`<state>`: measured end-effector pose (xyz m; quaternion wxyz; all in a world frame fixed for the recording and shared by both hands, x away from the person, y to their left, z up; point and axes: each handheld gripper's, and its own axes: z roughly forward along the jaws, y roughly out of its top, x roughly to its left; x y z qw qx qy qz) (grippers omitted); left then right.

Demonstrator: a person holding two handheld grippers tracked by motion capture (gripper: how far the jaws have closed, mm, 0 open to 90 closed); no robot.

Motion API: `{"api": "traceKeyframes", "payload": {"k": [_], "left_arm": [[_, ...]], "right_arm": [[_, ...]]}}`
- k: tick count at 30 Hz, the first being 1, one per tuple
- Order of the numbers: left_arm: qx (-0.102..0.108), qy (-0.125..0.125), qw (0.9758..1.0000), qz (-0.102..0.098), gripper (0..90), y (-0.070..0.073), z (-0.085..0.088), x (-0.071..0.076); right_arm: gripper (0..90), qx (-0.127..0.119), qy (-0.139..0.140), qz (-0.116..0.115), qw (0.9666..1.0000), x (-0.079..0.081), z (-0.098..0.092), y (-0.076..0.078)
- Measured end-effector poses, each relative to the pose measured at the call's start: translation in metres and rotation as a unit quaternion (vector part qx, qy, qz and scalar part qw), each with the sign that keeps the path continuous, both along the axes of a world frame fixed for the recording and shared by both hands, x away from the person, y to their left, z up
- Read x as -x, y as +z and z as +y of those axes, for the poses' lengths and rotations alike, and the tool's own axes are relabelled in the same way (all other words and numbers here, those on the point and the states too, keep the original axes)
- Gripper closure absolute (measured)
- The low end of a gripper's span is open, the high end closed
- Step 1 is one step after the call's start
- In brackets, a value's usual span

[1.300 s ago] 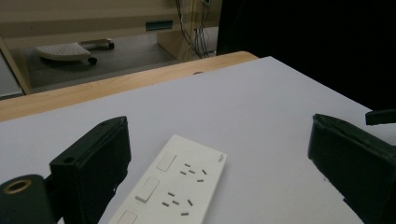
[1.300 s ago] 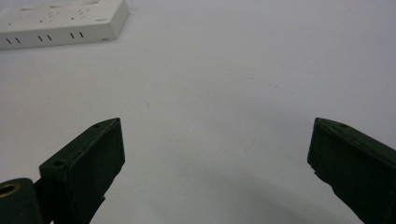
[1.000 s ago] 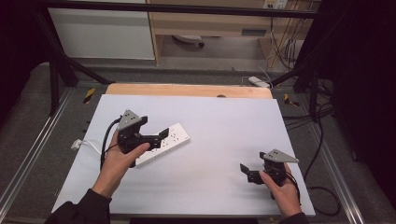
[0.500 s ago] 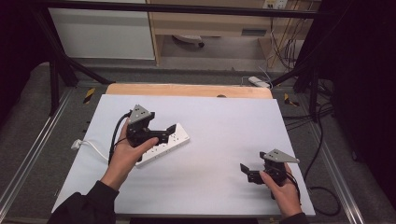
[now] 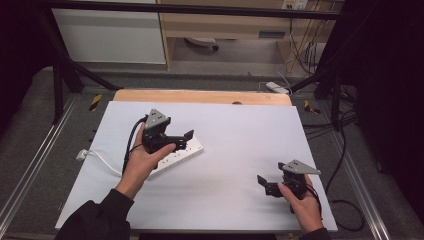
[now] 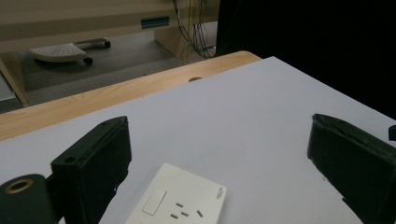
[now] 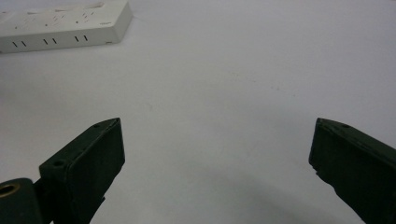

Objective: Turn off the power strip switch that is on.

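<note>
A white power strip (image 5: 187, 151) lies flat on the white table sheet (image 5: 240, 130), left of centre, and its white cable (image 5: 97, 157) runs off toward the left edge. My left gripper (image 5: 184, 141) hovers just over the strip with its jaws wide apart and nothing between them. In the left gripper view the strip's end (image 6: 180, 205), with a switch and a socket, lies below and between the open jaws of the left gripper (image 6: 217, 126). My right gripper (image 5: 265, 186) rests open near the front right. The right gripper view shows that right gripper (image 7: 217, 123) open over bare sheet, the strip (image 7: 60, 23) far off.
A strip of wooden tabletop (image 5: 200, 96) shows beyond the sheet's far edge. Metal frame rails (image 5: 30, 170) flank the table on both sides. Past the table are a cabinet (image 5: 110, 35), a second power strip on the floor (image 5: 277, 87) and hanging cables (image 5: 300, 50).
My left gripper has moved to the right and slightly farther from the person, ending over the power strip. The right gripper has stayed put.
</note>
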<state>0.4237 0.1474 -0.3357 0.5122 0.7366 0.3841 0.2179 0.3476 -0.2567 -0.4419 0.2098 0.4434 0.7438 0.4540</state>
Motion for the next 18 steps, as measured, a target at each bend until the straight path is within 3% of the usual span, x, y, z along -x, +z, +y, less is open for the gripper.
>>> {"api": "traceKeyframes", "payload": {"k": [18], "left_arm": [[-0.007, -0.002, 1.0000, 0.003, 7.1, -0.005, -0.011, -0.012]], "right_arm": [[4.1, 0.000, 0.001, 0.000, 1.0000, 0.000, 0.000, 0.000]]}}
